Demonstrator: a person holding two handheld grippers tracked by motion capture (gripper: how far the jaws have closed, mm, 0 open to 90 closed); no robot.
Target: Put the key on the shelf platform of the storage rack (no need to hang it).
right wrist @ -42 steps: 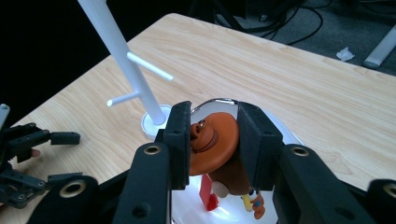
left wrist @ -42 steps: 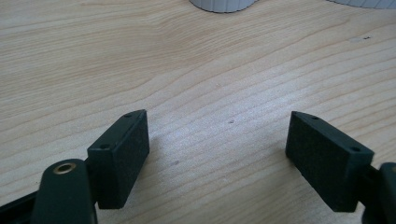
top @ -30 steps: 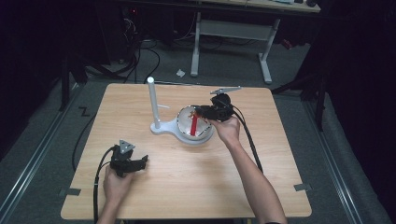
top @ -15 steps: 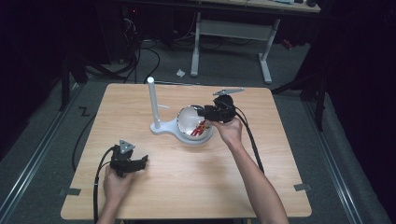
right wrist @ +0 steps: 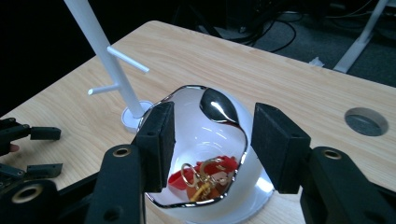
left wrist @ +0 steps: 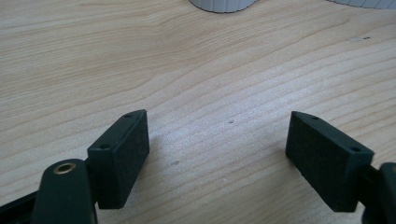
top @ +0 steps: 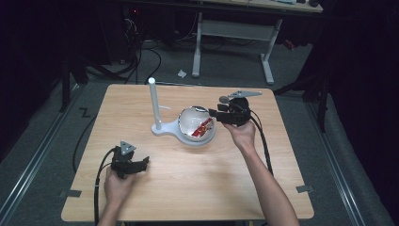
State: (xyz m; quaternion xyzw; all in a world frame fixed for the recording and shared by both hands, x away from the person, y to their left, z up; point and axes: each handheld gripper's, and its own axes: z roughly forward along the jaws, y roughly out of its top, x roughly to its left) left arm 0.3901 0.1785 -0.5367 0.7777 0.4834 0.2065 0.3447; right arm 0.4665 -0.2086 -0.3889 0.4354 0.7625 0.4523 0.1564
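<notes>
Wooden worktop (top: 188, 188): left gripper (top: 141, 163) rests low near the front-left edge, jaws wide apart over bare wood. Farther back, right gripper (right wrist: 210, 135) hovers at the white bowl (top: 190, 123), jaws apart, gripping nothing. Bowl holds a red item with gold key rings (right wrist: 203, 177); white peg stand (top: 153, 103) sits just beside it.

1. White glossy bowl with wavy silver rim (right wrist: 205, 135): lower edge cut by the frame bottom in the right gripper view; near rim partly masked by the right gripper (right wrist: 209, 142)'s black jaws.
2. Red piece with gold rings (right wrist: 205, 179) inside that bowl: shape partly hidden, identity unclear; in the high view too small to resolve.
3. White rounded base (left wrist: 223, 4) beyond the left gripper (left wrist: 217, 156): cut by the top edge; unidentifiable.
</notes>
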